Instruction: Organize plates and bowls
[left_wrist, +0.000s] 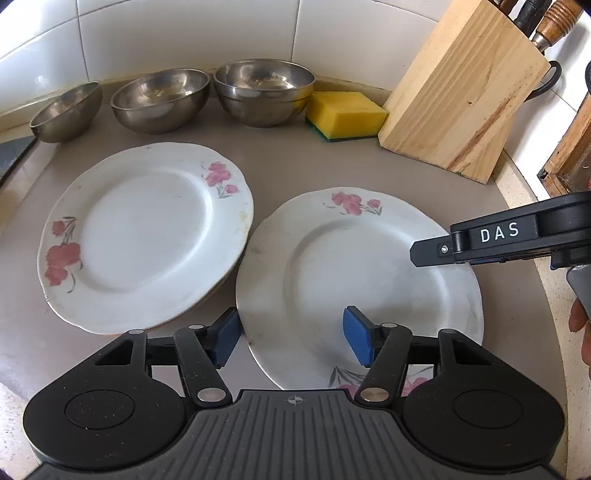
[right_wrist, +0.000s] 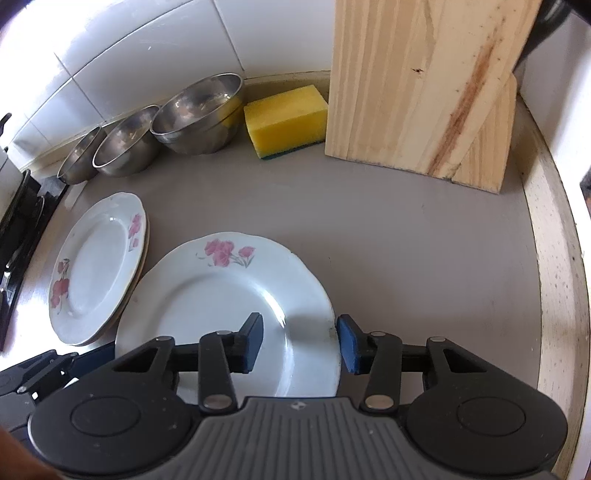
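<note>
A white flowered plate (left_wrist: 369, 266) (right_wrist: 214, 295) lies alone on the grey counter. Left of it is a stack of matching plates (left_wrist: 147, 236) (right_wrist: 96, 266). Three steel bowls (left_wrist: 159, 99) (right_wrist: 125, 144) line the back wall; the rightmost looks like two nested. My left gripper (left_wrist: 291, 338) is open astride the single plate's near-left rim, one pad outside, one over the plate. My right gripper (right_wrist: 301, 343) is open astride its right rim, with the outer blue pad close against the edge. A finger (left_wrist: 432, 254) of the right gripper reaches in over the plate.
A yellow sponge (left_wrist: 345, 114) (right_wrist: 284, 118) and a wooden knife block (left_wrist: 461, 92) (right_wrist: 417, 85) stand at the back right. The counter's pale edge (right_wrist: 554, 277) curves along the right. A black stove (right_wrist: 22, 229) borders the left. A person's hand (left_wrist: 581, 332) shows at the right.
</note>
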